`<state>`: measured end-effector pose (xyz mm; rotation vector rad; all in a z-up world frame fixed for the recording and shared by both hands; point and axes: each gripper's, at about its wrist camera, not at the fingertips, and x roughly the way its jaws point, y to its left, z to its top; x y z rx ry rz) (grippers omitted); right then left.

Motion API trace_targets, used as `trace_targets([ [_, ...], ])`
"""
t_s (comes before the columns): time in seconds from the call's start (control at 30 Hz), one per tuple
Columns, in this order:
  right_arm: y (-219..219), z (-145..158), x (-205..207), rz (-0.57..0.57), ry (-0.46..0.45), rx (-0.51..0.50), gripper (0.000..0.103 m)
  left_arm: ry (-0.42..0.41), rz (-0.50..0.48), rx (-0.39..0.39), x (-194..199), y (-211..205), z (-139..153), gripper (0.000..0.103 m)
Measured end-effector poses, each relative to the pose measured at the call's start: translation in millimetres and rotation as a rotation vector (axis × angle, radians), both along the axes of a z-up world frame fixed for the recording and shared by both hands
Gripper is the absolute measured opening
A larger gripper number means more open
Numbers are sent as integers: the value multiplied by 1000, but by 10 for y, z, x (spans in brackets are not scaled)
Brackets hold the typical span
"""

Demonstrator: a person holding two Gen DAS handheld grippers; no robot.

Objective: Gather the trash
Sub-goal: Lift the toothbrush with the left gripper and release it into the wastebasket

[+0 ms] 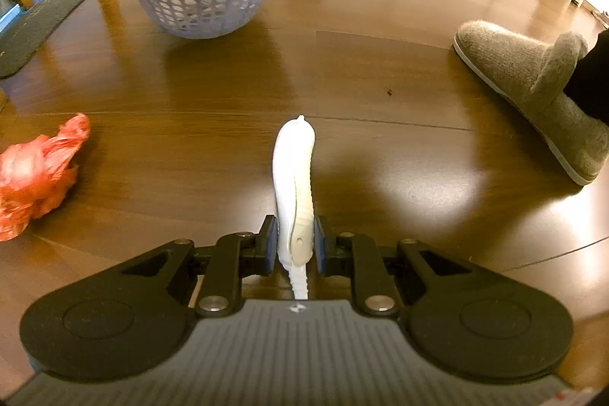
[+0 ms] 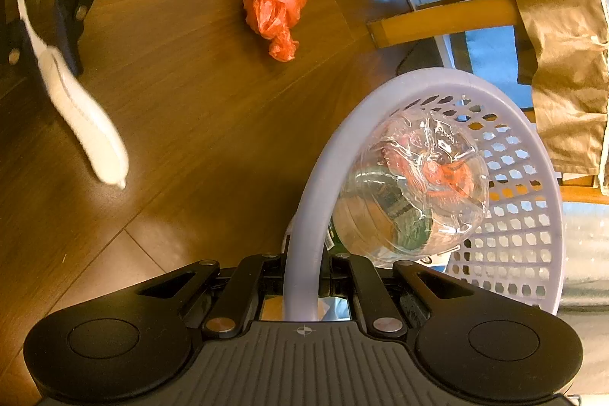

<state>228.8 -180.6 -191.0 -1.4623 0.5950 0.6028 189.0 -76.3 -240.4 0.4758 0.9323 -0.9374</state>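
Your left gripper clamps the white tool for binning; your right gripper clamps the basket rim, steadying it

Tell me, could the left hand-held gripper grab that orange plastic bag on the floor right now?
Probably not yet: the left hand-held gripper is already shut on a white plastic piece. The floor up to the orange bag looks bare, so only its full grip stands in the way.
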Motion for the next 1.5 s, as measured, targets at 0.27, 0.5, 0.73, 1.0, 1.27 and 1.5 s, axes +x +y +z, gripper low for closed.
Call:
trace_targets([
  [0.27, 9, -6, 6, 0, 1, -1, 3, -11, 50, -20, 37, 217, 322, 16],
  [0.5, 12, -7, 6, -3, 2, 3, 3, -64, 113, -32, 185, 362, 679, 16],
  [0.73, 21, 10, -29, 0, 3, 9, 3, -106, 160, -58, 298, 472, 1009, 16],
  [1.0, 30, 20, -83, 8, 2, 12, 3, -137, 192, -91, 398, 565, 1410, 16],
  [1.27, 68, 15, -150, 14, 7, 8, 2, -199, 176, -150, 584, 427, 1805, 16],
  [1.5, 56, 52, -110, 16, 12, 8, 2, -212, 124, -176, 685, 182, 1952, 16],
])
